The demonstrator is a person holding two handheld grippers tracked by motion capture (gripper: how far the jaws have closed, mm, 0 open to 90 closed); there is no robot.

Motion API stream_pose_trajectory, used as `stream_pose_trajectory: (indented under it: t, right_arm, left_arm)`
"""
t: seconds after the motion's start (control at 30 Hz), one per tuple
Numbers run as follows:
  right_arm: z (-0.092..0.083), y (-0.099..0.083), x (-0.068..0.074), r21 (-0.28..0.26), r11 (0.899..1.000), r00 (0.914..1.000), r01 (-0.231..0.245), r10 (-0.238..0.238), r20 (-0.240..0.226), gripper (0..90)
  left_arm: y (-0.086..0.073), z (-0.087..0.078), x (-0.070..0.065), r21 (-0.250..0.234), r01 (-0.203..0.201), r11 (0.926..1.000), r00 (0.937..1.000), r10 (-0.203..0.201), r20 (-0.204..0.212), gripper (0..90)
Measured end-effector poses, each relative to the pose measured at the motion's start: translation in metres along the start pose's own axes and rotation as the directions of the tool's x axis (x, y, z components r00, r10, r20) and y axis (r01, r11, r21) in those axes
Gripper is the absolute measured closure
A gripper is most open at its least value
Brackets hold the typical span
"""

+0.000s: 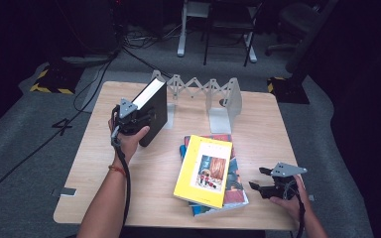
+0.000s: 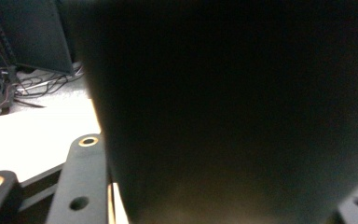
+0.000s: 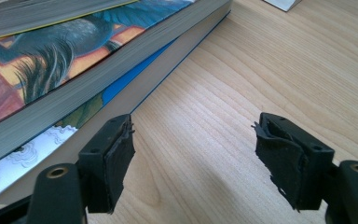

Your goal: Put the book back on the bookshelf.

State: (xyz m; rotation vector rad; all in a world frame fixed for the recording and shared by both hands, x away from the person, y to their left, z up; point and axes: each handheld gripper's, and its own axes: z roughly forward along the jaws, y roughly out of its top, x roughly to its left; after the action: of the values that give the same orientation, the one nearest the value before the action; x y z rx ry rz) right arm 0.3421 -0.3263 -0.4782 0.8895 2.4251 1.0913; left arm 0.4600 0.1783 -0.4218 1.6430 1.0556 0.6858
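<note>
A thick black book (image 1: pixel 151 111) with pale page edges stands tilted on the wooden table (image 1: pixel 273 129), at the left end of a white folding book rack (image 1: pixel 218 99). My left gripper (image 1: pixel 141 116) is around its near edge. In the left gripper view the black book (image 2: pixel 237 116) lies between the jaws, and a thin pale gap shows beside the left one, so the gripper is open. My right gripper (image 1: pixel 258 179) rests low at the table's near right, open and empty (image 3: pixel 193 154), beside a stack of books topped by a yellow book (image 1: pixel 204 171).
Under the yellow book lie a colourful picture-cover book (image 3: pixel 51 51) and a blue one (image 3: pixel 126 81). The rack's right bookend (image 1: pixel 225 101) stands behind the stack. Chairs, cables and floor gear lie beyond the far edge.
</note>
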Motion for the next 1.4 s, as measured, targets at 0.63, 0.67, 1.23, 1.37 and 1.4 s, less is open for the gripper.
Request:
stream_pose_trajectory:
  t: [0.63,0.67,1.23,1.37,1.4]
  right_arm:
    - [0.001,-0.001,0.002,0.018,1.0,0.9999,0.01,-0.01,-0.008,28.8]
    - [0.002,-0.001,0.002,0.019,1.0,0.9999,0.013,-0.013,-0.007,28.8]
    - [0.004,0.001,0.004,0.026,0.999,0.9994,0.033,-0.033,-0.01,29.0]
    - [0.004,0.0,0.004,0.028,0.999,0.9994,0.034,-0.034,-0.007,29.0]
    - [0.004,0.0,0.004,0.028,0.999,0.9995,0.032,-0.032,-0.007,29.1]
  left_arm:
    - [-0.036,0.0,-0.001,0.118,-0.063,0.991,0.9977,0.059,0.033,36.0]
    - [-0.039,0.0,-0.001,0.125,-0.06,0.9903,0.998,0.057,0.027,36.8]
    - [-0.048,0.02,-0.025,0.125,0.033,0.9916,0.9901,-0.015,-0.14,52.3]
    - [-0.043,0.029,-0.029,0.131,0.052,0.99,0.986,-0.03,-0.164,52.4]
    - [-0.042,0.031,-0.03,0.132,0.051,0.99,0.9848,-0.027,-0.171,52.4]
